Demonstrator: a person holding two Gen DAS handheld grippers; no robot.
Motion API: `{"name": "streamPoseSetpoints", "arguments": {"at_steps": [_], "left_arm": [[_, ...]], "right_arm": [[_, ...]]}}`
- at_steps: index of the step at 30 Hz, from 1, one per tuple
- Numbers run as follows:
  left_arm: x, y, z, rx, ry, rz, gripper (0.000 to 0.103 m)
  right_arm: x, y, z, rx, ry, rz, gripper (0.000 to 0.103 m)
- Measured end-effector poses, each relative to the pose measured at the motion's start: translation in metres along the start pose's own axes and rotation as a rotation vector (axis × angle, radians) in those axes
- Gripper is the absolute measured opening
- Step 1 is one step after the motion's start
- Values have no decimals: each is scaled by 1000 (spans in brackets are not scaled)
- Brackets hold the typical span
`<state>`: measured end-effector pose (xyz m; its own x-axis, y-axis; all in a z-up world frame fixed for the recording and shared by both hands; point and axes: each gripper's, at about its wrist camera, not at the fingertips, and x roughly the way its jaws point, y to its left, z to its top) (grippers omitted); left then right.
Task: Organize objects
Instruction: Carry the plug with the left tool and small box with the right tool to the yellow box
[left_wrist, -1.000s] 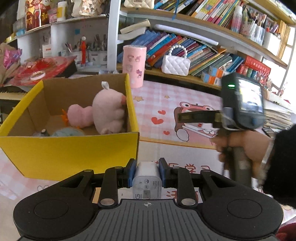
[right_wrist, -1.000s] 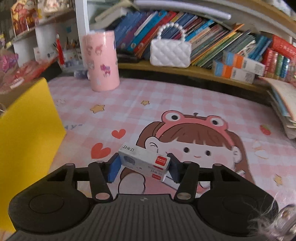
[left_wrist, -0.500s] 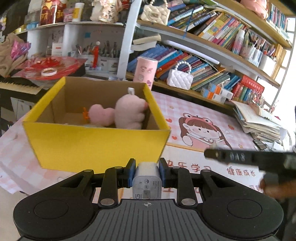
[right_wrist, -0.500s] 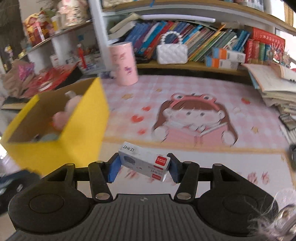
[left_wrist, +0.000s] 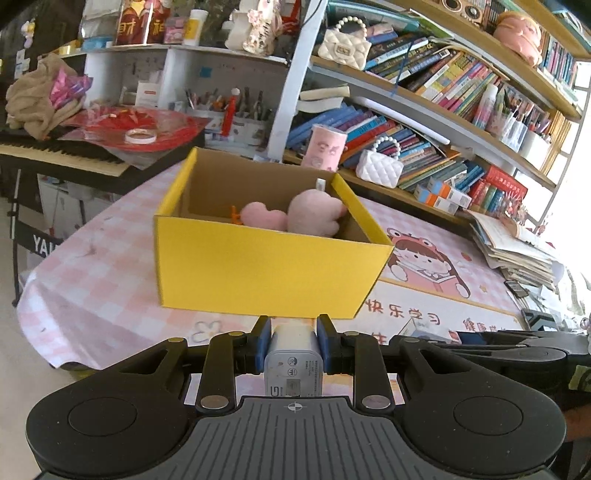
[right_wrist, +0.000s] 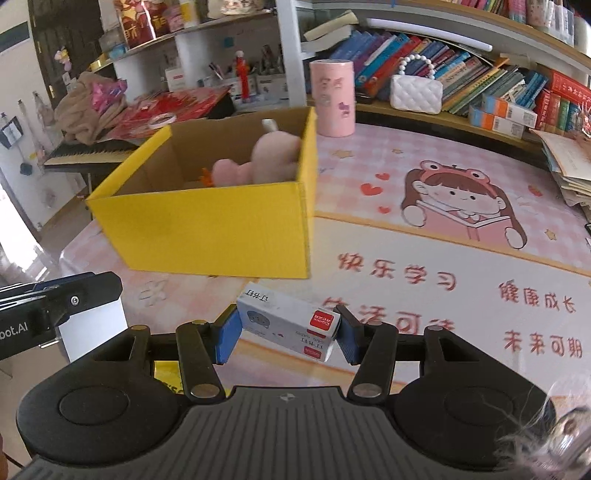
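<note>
A yellow cardboard box (left_wrist: 266, 273) stands on the pink tablecloth, also in the right wrist view (right_wrist: 207, 232). It holds a pink plush toy (left_wrist: 310, 218) (right_wrist: 258, 162). My left gripper (left_wrist: 293, 345) is shut on a white charger block (left_wrist: 293, 365), held in front of the box's near wall. My right gripper (right_wrist: 288, 332) is shut on a small white staples box (right_wrist: 288, 325) with a red label, held above the cloth to the right of the left gripper. The charger also shows at the left of the right wrist view (right_wrist: 94, 328).
A pink cylinder (right_wrist: 332, 98) and a white quilted handbag (right_wrist: 415, 92) stand behind the box by the bookshelf (left_wrist: 443, 92). Stacked papers (left_wrist: 517, 247) lie at the table's right. A keyboard with red paper (left_wrist: 110, 144) sits left, past the table's edge.
Both grippers have pulled back and away from the table, each still holding its item. The yellow box now looks smaller and farther. The right gripper has swung from ahead to beside the left one.
</note>
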<state>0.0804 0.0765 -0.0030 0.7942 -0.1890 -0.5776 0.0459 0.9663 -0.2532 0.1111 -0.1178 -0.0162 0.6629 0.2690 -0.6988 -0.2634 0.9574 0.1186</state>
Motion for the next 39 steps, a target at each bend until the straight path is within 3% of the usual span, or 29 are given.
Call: {"name": "streamPoseSetpoints", "arguments": {"at_steps": [13,25,30,39], "left_arm": [[-30,37,-6,22,-20,-12,25],[-34,52,5,8,-48,-33,25],[-26,49,28,-4,-93,-53,25],[4,39,77,24,-176,-30,25]], "right_arm": [[-11,56,-17,-8,-4,0,51],[-8,77,-12,-27,8,-14,51],[-9,76,7,-42,-35,-21,51],[14,66,76,-82,-156,-31,51]]}}
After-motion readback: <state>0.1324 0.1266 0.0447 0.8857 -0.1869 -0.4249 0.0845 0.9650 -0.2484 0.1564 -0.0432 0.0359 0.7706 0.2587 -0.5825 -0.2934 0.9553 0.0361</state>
